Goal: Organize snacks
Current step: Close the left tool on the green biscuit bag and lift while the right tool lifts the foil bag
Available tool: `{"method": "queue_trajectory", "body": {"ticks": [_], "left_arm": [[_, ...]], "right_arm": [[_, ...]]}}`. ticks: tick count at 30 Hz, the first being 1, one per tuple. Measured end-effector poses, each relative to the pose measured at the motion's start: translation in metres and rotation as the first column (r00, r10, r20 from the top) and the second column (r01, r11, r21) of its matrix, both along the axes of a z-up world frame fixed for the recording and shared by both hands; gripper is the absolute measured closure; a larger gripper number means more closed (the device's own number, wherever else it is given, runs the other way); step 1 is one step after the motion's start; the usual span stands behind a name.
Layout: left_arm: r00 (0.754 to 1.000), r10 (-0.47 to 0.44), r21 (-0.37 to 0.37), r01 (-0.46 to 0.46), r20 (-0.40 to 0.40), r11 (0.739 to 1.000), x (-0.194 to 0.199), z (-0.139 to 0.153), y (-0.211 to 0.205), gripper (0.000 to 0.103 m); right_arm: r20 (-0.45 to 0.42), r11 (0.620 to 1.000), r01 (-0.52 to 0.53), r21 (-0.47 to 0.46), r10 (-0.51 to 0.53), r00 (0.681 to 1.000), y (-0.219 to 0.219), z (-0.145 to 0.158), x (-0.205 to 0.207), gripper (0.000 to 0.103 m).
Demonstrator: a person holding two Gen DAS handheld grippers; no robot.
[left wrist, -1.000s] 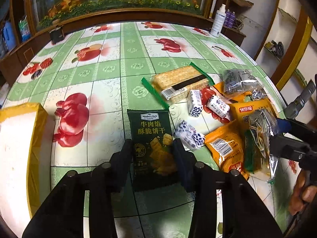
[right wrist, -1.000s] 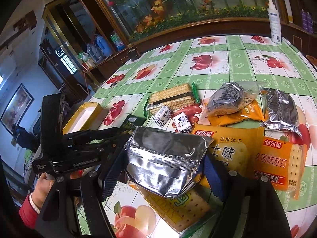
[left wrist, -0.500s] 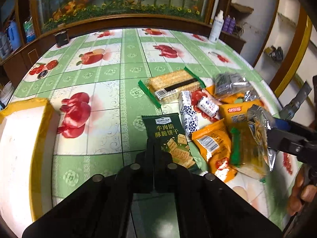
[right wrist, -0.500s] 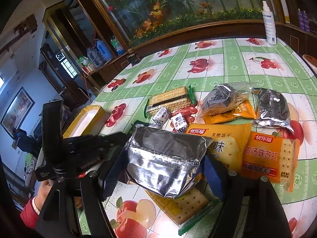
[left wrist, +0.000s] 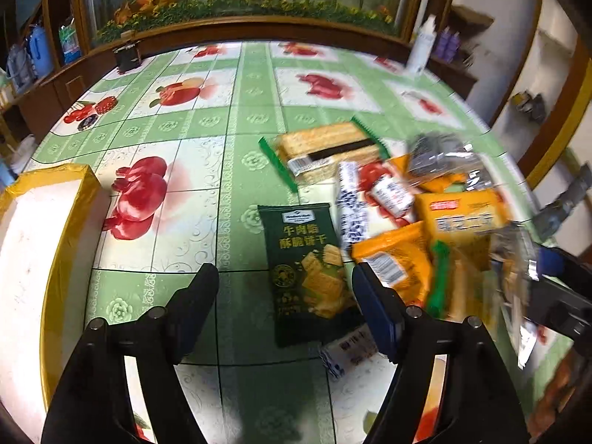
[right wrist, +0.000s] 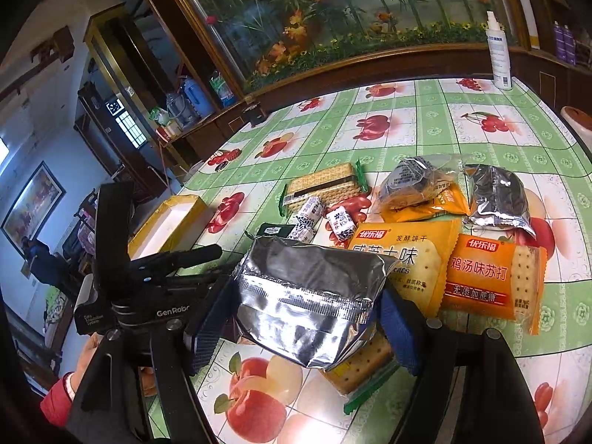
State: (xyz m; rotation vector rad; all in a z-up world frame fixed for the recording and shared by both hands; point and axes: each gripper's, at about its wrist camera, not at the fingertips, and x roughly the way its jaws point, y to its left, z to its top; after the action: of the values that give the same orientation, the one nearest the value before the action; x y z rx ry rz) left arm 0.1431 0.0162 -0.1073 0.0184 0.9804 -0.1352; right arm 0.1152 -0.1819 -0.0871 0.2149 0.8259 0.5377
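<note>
**Silver pack held, green pack loose on the table**

The right gripper (right wrist: 307,318) is clamped on a silver foil pack (right wrist: 307,292), its blue pads pressing both sides and holding it clear of the table (right wrist: 425,129). Under it lies a cracker pack with a green edge (right wrist: 364,370).

The left gripper (left wrist: 285,296) has its jaws opening, wide apart, over a dark green biscuit pack (left wrist: 307,270). The pack lies flat on the table between the fingers, nearer the right one, and neither pad presses on it.

To the right of the green pack sits the heap of snacks: orange cracker packs (right wrist: 492,277), small blue-and-white rolls (right wrist: 340,220), two foil pouches (right wrist: 495,199) farther off, and a clear pack of crackers (right wrist: 322,185) at the far side.

A yellow-rimmed box (left wrist: 85,192) stands at the table's left edge, well apart from the heap. A white spray bottle (right wrist: 499,51) stands at the far right.
</note>
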Motion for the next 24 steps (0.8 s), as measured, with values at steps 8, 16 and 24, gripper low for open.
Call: {"method": "queue_trajectory", "body": {"ticks": [8,16,24], "left_arm": [[1.000,0.005,0.067,-0.006,0.013,0.998,0.007,-0.011,-0.020,0.022],[0.997,0.026,0.033,-0.028,0.066,0.999,-0.016,0.005,0.005,0.061],[0.964,0.163,-0.033,-0.159,0.209,0.987,-0.092,0.064,0.071,0.061]], "right_arm": [[-0.011,1.000,0.011,0.021,-0.010,1.000,-0.006,-0.003,0.000,0.026],[0.008,1.000,0.007,0.009,-0.007,1.000,-0.002,0.002,-0.005,0.026],[0.062,0.999,-0.032,-0.037,0.034,0.997,0.022,0.016,-0.016,0.026]]}}
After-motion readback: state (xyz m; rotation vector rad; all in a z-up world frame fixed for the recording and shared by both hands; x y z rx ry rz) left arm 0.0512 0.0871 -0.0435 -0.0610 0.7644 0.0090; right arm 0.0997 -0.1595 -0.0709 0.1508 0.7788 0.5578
